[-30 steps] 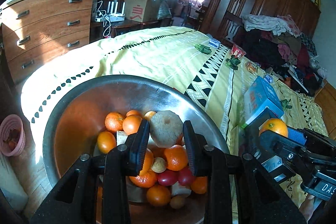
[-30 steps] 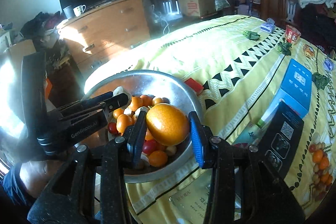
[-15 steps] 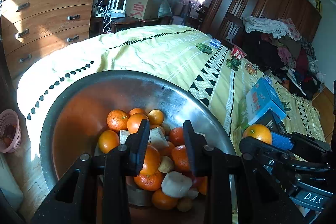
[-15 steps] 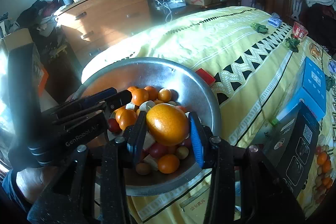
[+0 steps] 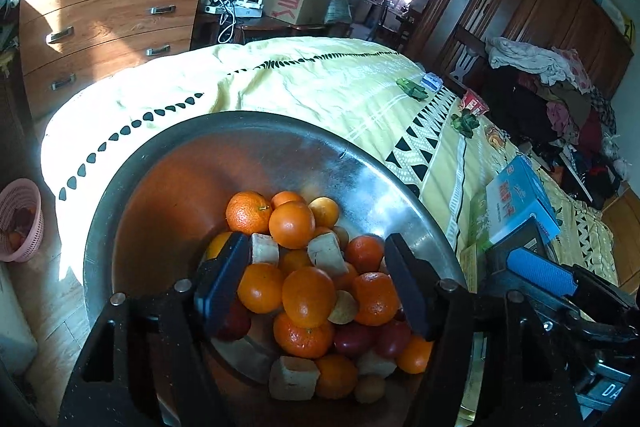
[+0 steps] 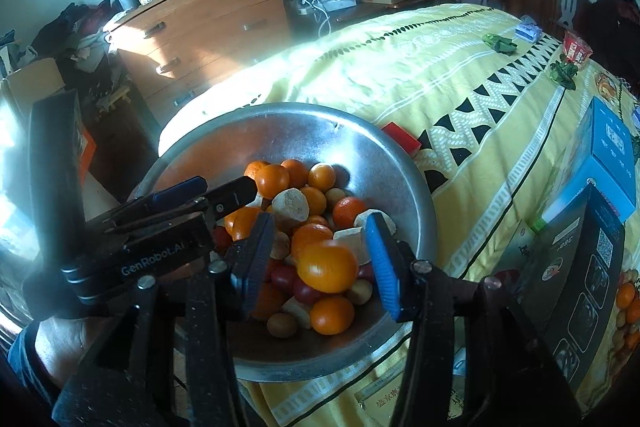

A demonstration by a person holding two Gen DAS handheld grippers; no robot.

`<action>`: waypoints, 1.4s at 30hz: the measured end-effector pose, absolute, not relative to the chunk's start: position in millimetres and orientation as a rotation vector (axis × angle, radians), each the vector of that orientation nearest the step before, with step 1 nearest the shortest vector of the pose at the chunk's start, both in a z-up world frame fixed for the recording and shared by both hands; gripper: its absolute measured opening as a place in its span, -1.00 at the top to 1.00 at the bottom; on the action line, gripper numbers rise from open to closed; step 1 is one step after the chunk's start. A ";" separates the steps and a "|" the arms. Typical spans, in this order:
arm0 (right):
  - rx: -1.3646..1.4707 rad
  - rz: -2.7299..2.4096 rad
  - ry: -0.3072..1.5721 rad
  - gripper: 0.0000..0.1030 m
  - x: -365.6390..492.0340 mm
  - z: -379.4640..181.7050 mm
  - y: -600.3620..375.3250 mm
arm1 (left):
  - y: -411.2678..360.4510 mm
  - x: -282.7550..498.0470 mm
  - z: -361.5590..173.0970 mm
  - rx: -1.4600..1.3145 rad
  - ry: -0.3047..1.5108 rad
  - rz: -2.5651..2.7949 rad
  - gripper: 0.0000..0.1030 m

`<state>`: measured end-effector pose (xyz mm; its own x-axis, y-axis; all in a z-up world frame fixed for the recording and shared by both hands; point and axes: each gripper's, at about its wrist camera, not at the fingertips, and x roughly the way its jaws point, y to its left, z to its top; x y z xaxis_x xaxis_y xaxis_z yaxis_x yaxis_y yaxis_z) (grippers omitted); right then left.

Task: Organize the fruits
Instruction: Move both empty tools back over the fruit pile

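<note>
We see the right gripper [image 6: 322, 259] over the near side of the metal bowl [image 6: 400, 163], its fingers spread apart, and the large orange [image 6: 327, 267] between them, touching neither pad and sitting at the top of the fruit pile [image 6: 304, 227]; whether it already rests on the pile we cannot tell. Half a second ago the same orange was clamped between those pads, which stood closer together, so the grip has been let go. The left gripper [image 5: 316, 279] is also apart and empty, low over the mandarins [image 5: 292, 223] and pale root chunks [image 5: 326, 253] in the bowl [image 5: 360, 167]; before, its fingers stood much narrower. In the left view the right gripper's blue pad [image 5: 540, 271] now shows bare, where earlier the orange sat against it. The bowl stands on the yellow bedspread [image 6: 460, 75], with a blue box [image 6: 608, 163] well to its right
</note>
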<state>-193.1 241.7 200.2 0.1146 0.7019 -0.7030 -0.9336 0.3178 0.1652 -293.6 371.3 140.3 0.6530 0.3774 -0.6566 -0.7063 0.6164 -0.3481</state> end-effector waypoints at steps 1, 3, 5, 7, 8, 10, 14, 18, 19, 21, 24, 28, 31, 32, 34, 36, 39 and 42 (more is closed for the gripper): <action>-0.351 1.238 0.781 -0.13 -193.9 202.7 239.7 | 371.0 -293.5 140.6 -0.637 0.571 0.666 -0.39; -0.333 1.245 0.763 -0.16 -195.7 208.7 231.4 | 370.8 -293.6 141.4 -0.638 0.568 0.664 -0.39; -0.312 1.255 0.737 -0.17 -198.2 214.7 216.2 | 368.4 -293.8 144.3 -0.637 0.559 0.666 -0.39; -0.295 1.257 0.696 -0.18 -200.7 219.4 192.8 | 362.4 -292.1 151.4 -0.623 0.542 0.667 -0.38; -0.283 1.249 0.672 -0.20 -201.7 221.0 175.9 | 357.7 -289.4 157.3 -0.605 0.532 0.663 -0.38; -0.255 1.223 0.639 -0.25 -201.0 220.8 141.0 | 339.4 -280.4 174.6 -0.549 0.503 0.632 -0.38; -0.223 1.088 0.646 -0.33 -188.2 204.8 62.7 | 282.9 -255.9 220.8 -0.423 0.418 0.504 -0.36; -0.191 0.927 0.751 -0.33 -162.0 174.6 -6.8 | 196.0 -218.7 262.5 -0.285 0.353 0.274 -0.36; -0.178 0.892 0.776 -0.33 -155.7 167.6 -20.9 | 173.0 -207.7 268.1 -0.258 0.351 0.212 -0.36; -0.146 0.833 0.820 -0.33 -145.5 154.3 -50.5 | 132.3 -184.7 271.6 -0.214 0.377 0.107 -0.36; -0.118 0.769 0.868 -0.33 -133.0 136.5 -85.9 | 78.8 -147.5 261.9 -0.170 0.444 -0.012 -0.36; -0.075 0.711 0.906 -0.33 -115.4 118.0 -120.1 | 35.0 -99.6 228.4 -0.177 0.566 -0.104 -0.36; -0.028 0.668 0.928 -0.33 -97.0 102.3 -145.4 | 19.5 -65.5 194.5 -0.181 0.660 -0.115 -0.36; -0.012 0.653 0.931 -0.33 -91.4 96.9 -155.2 | 17.1 -53.5 183.7 -0.182 0.688 -0.122 -0.36; 0.018 0.621 0.932 -0.33 -76.9 87.3 -172.1 | 15.5 -29.2 162.0 -0.188 0.743 -0.119 -0.36; 0.049 0.592 0.936 -0.33 -62.8 79.1 -187.2 | 16.6 -6.1 142.1 -0.206 0.781 -0.114 -0.32; 0.094 0.561 0.953 -0.33 -48.4 67.3 -208.9 | 16.5 30.7 113.5 -0.231 0.836 -0.103 -0.20; 0.128 0.550 0.969 -0.33 -43.2 59.8 -223.5 | 8.2 62.5 90.7 -0.227 0.862 -0.112 -0.14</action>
<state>-43.2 -223.5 59.8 0.4413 0.4975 -0.7469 -0.3860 0.8566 0.3424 62.5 8.2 90.7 0.6473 -0.1889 -0.7384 0.0060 0.9700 -0.2430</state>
